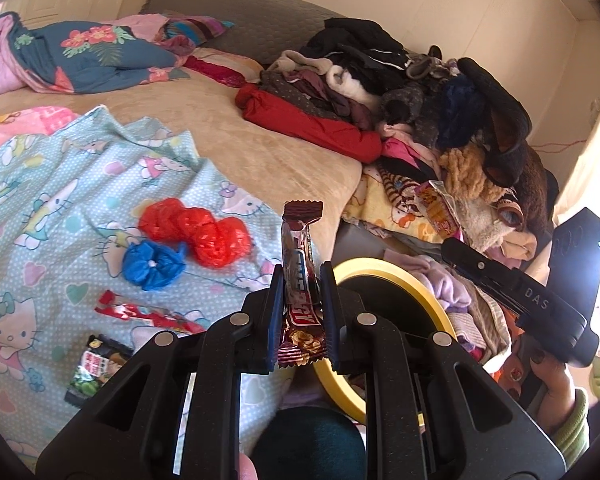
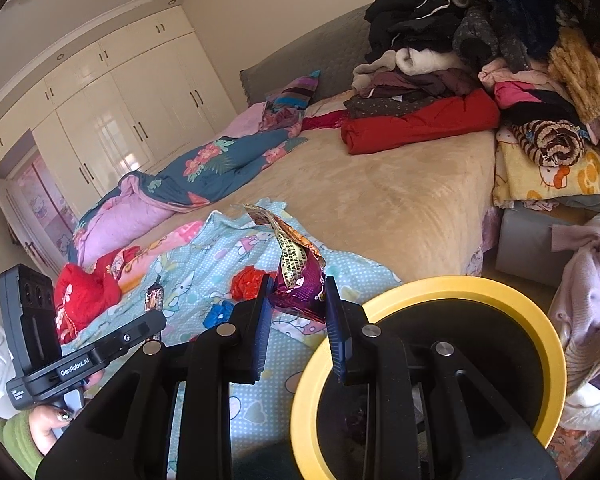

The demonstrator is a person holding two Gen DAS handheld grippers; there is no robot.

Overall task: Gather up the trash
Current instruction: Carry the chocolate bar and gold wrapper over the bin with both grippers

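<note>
Foil glints on both pieces of trash held above the bed. The left hand-held gripper is clenched on a long, narrow chocolate-bar wrapper, glossy brown with crimped, zigzag ends; it stands upright between the ribbed blue pads, its top edge poking well above them. The right hand-held gripper grasps a crumpled snack bag, shiny purple foil with a gold printed panel and a twisted, torn neck that leans up and to the left.

Just beside both grippers sits a round bin with a thick, smooth yellow rim and a dark inside; in the right wrist view the right pad overlaps its near-left rim.

More trash lies on a thin, pale-blue dotted cartoon sheet, rumpled over the plush beige bed cover. Three crinkled red plastic bags, scrunched into rosettes, touch one another in a row, and a blue plastic bag of the same crinkled shape lies just beside them. Nearer lie a flat, narrow red wrapper and a small dark green packet with printed lettering, well apart from the bin.

A soft heap of folded and loose clothes, knitted, fleecy and quilted, is piled along the far right of the bed, a red padded garment at its front. A floral quilt is bunched by the grey headboard. A person's hand in a green fuzzy sleeve grips the left handle.
</note>
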